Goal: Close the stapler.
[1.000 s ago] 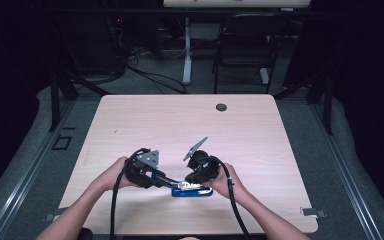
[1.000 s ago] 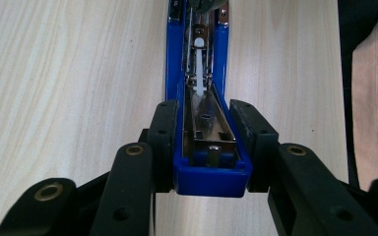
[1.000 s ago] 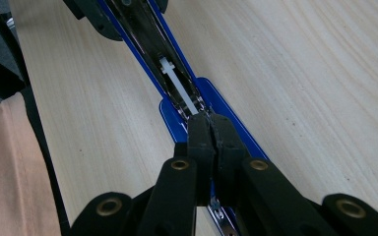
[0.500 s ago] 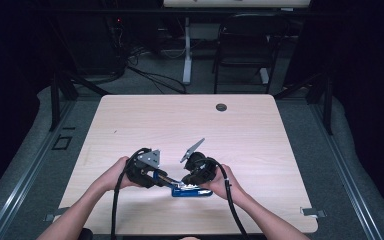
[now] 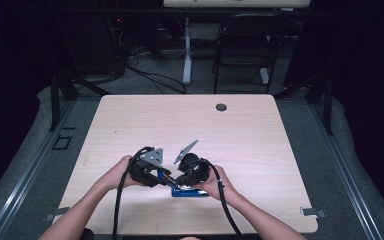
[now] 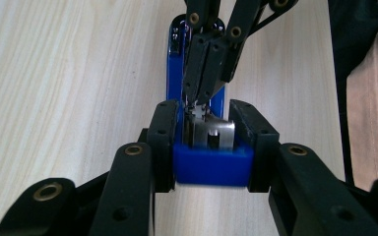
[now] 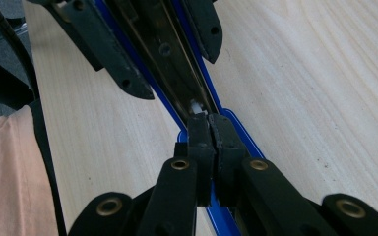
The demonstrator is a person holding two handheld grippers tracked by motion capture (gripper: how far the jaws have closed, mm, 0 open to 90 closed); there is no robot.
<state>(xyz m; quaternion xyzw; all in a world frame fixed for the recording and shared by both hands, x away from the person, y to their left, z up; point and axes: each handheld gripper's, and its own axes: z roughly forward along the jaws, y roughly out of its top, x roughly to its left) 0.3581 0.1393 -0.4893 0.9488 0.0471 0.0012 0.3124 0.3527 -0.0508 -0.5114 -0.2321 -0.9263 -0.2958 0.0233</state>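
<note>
Here the left hand-held gripper [image 6: 204,147] clamps the blue stapler [image 6: 211,164], the right hand-held gripper [image 7: 210,135] pinched closed inside it.

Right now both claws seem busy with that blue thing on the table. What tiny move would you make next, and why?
Probably a gentle pull of the right gripper away from the left one. Its jaws look pressed together over the metal channel inside the blue stapler, on something small and pale there, while the left gripper clamps the stapler's blue end from both sides, bracing it on the table.
</note>
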